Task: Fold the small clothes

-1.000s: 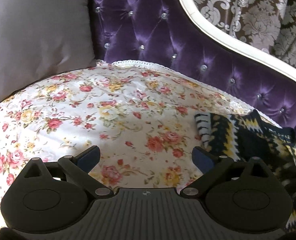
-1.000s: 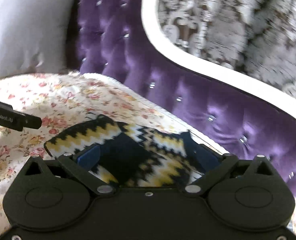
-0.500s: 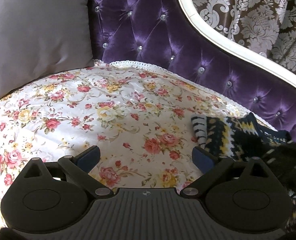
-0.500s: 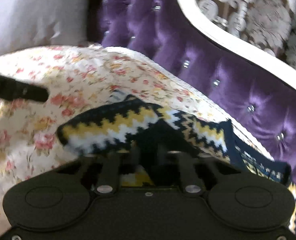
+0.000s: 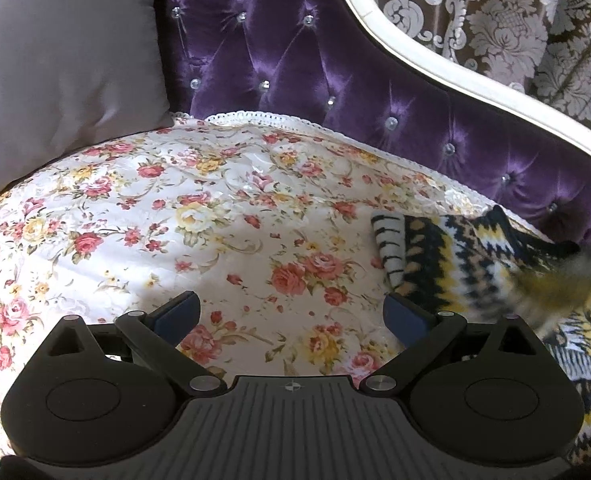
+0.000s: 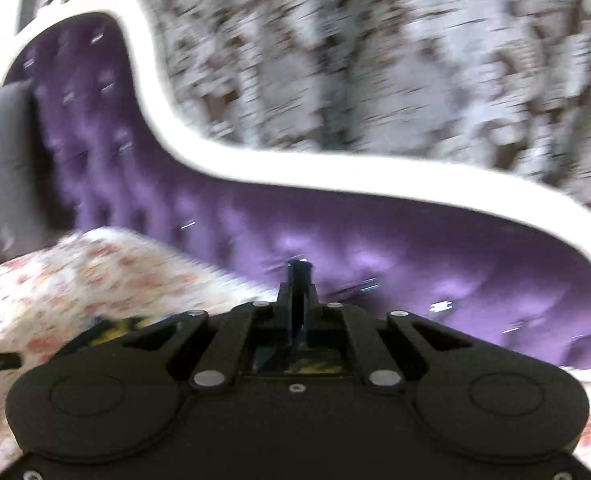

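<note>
A small knit sweater (image 5: 447, 264) with black, yellow and white zigzags lies at the right of the floral bed cover (image 5: 223, 216). Its near right part (image 5: 567, 280) is raised and blurred. My left gripper (image 5: 291, 316) hovers open over the cover, just left of the sweater, with nothing between its blue pads (image 5: 175, 314). My right gripper (image 6: 299, 276) is shut, its fingers pressed together and lifted toward the purple headboard. Bits of the yellow-black sweater (image 6: 315, 366) show under its fingers, so it grips the fabric; the pinch itself is hidden.
A tufted purple headboard (image 5: 335, 80) with a cream frame (image 5: 455, 68) curves behind the bed. A grey pillow (image 5: 63, 60) leans at the back left. Patterned curtains (image 5: 515, 12) hang beyond. The right wrist view is heavily motion-blurred.
The right gripper closed on the sweater, then swung up and rolled, pulling part of the knit with it. The left gripper stayed open and nearly still.
</note>
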`<state>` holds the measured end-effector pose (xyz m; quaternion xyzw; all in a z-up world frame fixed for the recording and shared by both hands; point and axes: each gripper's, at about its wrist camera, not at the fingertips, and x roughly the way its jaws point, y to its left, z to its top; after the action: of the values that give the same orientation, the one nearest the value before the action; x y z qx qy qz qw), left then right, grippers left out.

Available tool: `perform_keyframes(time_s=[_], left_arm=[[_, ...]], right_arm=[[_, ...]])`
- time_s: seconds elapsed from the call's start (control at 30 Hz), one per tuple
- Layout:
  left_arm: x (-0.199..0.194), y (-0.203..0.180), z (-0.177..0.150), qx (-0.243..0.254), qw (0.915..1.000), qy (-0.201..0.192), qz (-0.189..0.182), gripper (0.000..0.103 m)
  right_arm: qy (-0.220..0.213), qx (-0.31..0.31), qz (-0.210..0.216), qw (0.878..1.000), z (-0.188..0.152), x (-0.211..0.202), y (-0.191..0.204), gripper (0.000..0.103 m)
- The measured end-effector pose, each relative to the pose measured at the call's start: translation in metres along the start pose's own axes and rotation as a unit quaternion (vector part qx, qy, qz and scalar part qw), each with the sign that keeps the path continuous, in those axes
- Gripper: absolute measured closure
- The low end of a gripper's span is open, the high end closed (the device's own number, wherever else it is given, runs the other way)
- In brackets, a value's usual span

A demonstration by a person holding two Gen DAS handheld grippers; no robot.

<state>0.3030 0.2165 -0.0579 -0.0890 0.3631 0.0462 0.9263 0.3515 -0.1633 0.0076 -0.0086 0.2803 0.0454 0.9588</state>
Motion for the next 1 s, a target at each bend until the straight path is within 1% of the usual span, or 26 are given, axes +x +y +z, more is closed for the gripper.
perform_keyframes(time_s=[0.13,0.23,0.37,0.5,0.57,0.6,0.63,0.7,0.73,0.77,0.8,0.87,0.9,0.93,1.0], left_arm=[[0.001,-0.004,-0.001,0.006,1.0,0.003,0.0,0.004],[0.003,-0.009,-0.001,0.016,0.9999,0.007,-0.001,0.004],[0.006,-0.017,-0.004,0.031,0.9994,0.014,-0.005,0.004],[0.009,-0.022,-0.006,0.044,0.9988,0.02,-0.006,0.004],[0.011,-0.023,-0.007,0.046,0.9986,0.025,-0.009,0.004],[0.011,-0.023,-0.007,0.047,0.9985,0.026,-0.009,0.004],[0.012,-0.024,-0.007,0.048,0.9985,0.027,-0.008,0.004],[0.012,-0.025,-0.008,0.05,0.9983,0.027,-0.008,0.004],[0.012,-0.026,-0.008,0.051,0.9983,0.027,-0.009,0.004],[0.012,-0.028,-0.008,0.052,0.9982,0.027,-0.01,0.004],[0.012,-0.029,-0.008,0.055,0.9981,0.027,-0.01,0.004],[0.012,-0.032,-0.009,0.059,0.9979,0.027,-0.01,0.004],[0.012,-0.033,-0.009,0.06,0.9978,0.027,-0.01,0.004],[0.012,-0.034,-0.009,0.062,0.9977,0.027,-0.01,0.004],[0.012,-0.035,-0.009,0.065,0.9975,0.027,-0.009,0.004]], right_arm=[[-0.009,0.01,-0.059,0.998,0.002,-0.008,-0.044,0.094],[0.003,0.038,-0.084,0.996,-0.004,-0.006,-0.077,0.094],[0.038,0.06,-0.104,0.992,-0.027,0.008,-0.102,0.094],[0.079,0.074,-0.108,0.988,-0.054,0.026,-0.116,0.093],[0.104,0.093,-0.091,0.986,-0.064,0.036,-0.125,0.092],[0.121,0.104,-0.089,0.983,-0.07,0.041,-0.13,0.089],[0.132,0.108,-0.096,0.981,-0.075,0.043,-0.134,0.085],[0.14,0.111,-0.122,0.976,-0.082,0.041,-0.138,0.067],[0.138,0.116,-0.127,0.976,-0.085,0.037,-0.139,0.062],[0.134,0.119,-0.133,0.975,-0.086,0.032,-0.141,0.052],[0.129,0.117,-0.14,0.975,-0.086,0.027,-0.14,0.047],[0.112,0.092,-0.151,0.978,-0.08,0.02,-0.129,0.047],[0.101,0.079,-0.147,0.981,-0.077,0.016,-0.121,0.045],[0.091,0.07,-0.131,0.985,-0.074,0.013,-0.11,0.045],[0.082,0.055,-0.084,0.992,-0.069,0.013,-0.089,0.043]])
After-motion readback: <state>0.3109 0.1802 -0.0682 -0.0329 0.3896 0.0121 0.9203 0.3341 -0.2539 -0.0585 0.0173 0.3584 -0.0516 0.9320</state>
